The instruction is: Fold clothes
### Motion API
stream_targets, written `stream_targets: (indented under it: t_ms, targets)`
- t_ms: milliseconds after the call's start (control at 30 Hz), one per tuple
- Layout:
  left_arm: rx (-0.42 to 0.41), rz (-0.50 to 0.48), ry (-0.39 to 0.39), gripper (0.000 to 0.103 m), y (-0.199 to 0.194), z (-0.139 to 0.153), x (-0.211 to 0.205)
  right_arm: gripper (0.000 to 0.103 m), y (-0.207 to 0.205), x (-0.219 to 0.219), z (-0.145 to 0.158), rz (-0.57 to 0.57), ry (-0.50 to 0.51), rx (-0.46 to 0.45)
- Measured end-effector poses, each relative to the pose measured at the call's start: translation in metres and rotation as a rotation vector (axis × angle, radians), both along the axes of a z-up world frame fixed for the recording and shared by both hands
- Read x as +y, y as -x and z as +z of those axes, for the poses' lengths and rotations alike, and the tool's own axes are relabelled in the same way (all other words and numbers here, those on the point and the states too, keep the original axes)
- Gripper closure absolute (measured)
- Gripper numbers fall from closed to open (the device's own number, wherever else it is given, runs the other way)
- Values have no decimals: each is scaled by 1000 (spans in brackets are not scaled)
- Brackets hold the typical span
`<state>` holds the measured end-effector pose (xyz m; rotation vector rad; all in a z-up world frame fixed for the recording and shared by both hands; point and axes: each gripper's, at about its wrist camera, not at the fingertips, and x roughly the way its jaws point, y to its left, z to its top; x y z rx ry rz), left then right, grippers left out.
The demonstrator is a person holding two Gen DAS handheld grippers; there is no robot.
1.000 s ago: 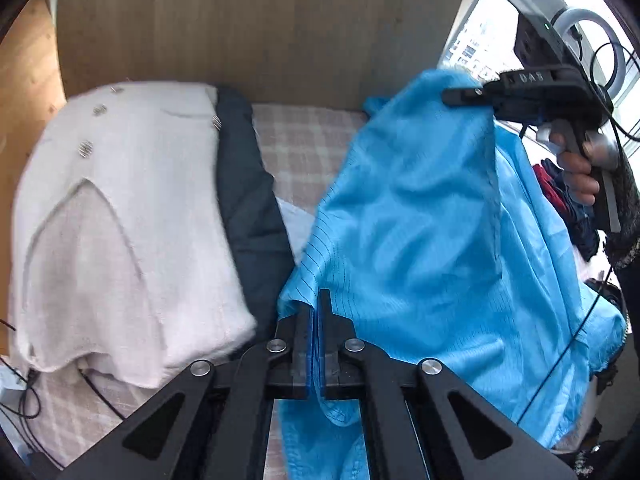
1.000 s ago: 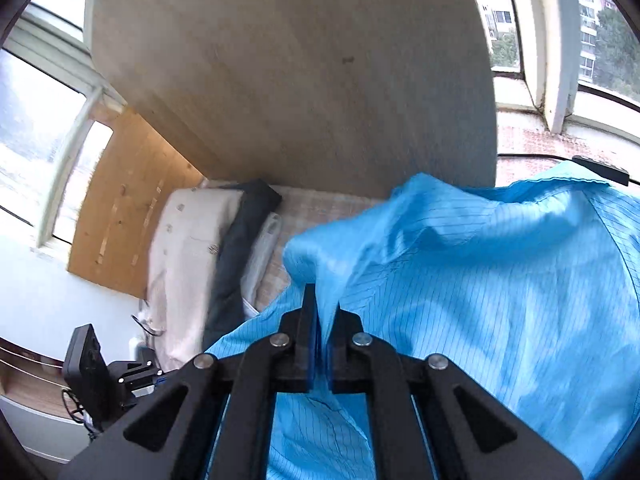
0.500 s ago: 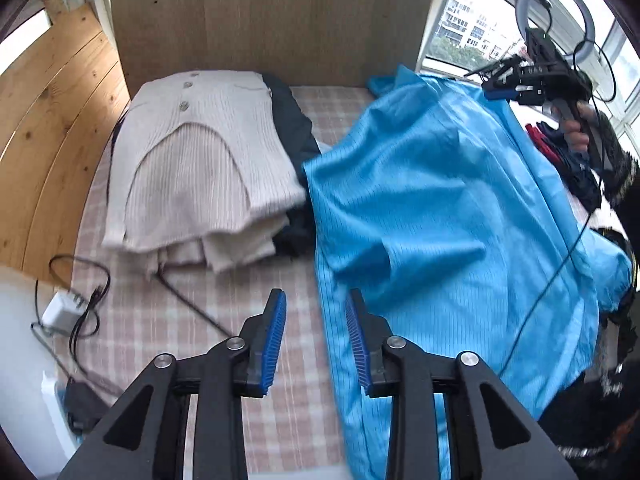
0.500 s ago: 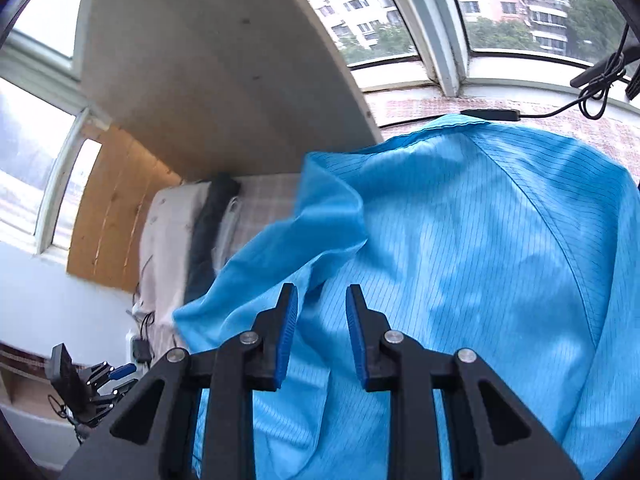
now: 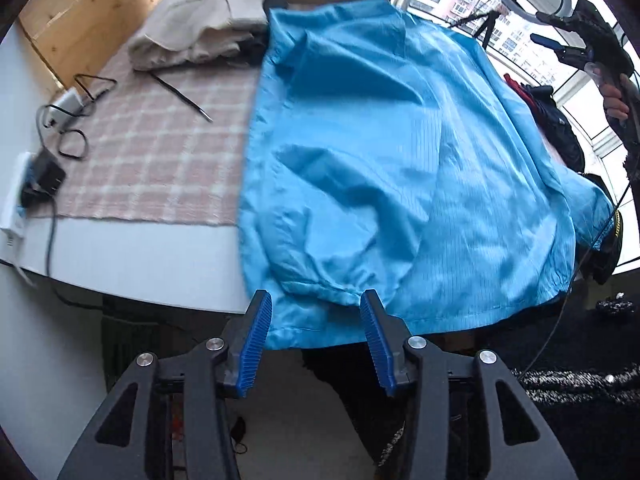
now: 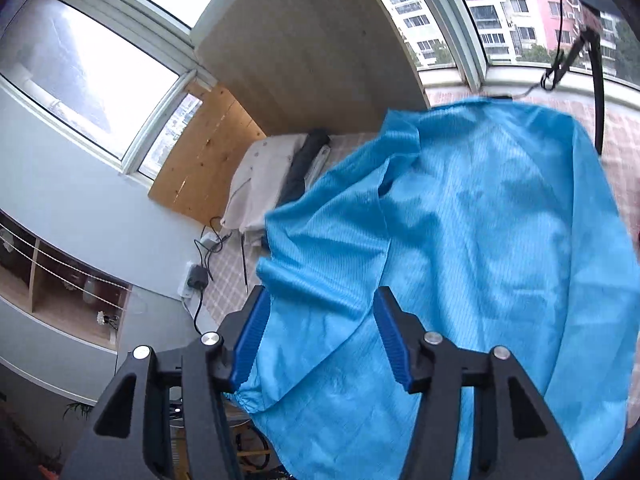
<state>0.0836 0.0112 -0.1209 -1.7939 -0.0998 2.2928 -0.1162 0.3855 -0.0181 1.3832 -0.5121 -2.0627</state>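
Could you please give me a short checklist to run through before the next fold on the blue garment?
1. Left gripper free of cloth: ok, jaws wide open, nothing between them.
2. Right gripper free of cloth: ok, jaws open, held above the fabric.
3. Blue garment spread out: ok for the most part, though wrinkles and a bunched sleeve remain near the front.
4. Garment fully on the table: not ok, its front hem hangs over the edge.
5. Folded pile clear of the garment: cannot tell, the blue edge lies right beside it.
6. Cables and charger away from the fold area: ok, they lie at the left side.
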Motion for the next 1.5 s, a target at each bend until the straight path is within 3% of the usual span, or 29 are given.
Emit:
stream_targets:
  t_ms: [133,233,267,367,600,800,933,1000,1200,1333,1433,1500]
  targets:
    - [-91,123,-74,61,4,-38,9,50,-37,-21,-41,51,-26,-58]
    - [-69,175,-48,80,9,-47,16,50,-58,-34,-63,83,-61,-79]
    - [-57,188,-52,91,10,-48,17,50,-62,-36,-67,91,-75,-81]
    - [-15,210,-74,95,2,-40,19,50,-71,-43,-76,115,-106,-90]
    - [57,285,-9,95,-59,-6,13,50,-82,-78,-94,202,-190,-73]
    - [-26,338,-26,94,-87,-41,11,50,-85,-135,-114,312,-261,-65]
    - [-47,355,-2,93,-97,-48,16,50,-81,-182,-117,384,-302,6]
    - [-47,390,-10,88,-101,-47,9,50,-74,-210,-122,404,-328,51]
    - [-91,464,-48,85,-120,-46,-2,51,-29,-267,-155,353,-371,82]
    - [-43,471,-49,82,-127,-20,-11,50,-15,-292,-171,367,-380,79]
    - [29,438,20,70,-109,0,-20,50,-11,-293,-156,389,-344,71]
    - [75,407,43,67,-93,7,-27,50,-7,-292,-146,404,-313,47]
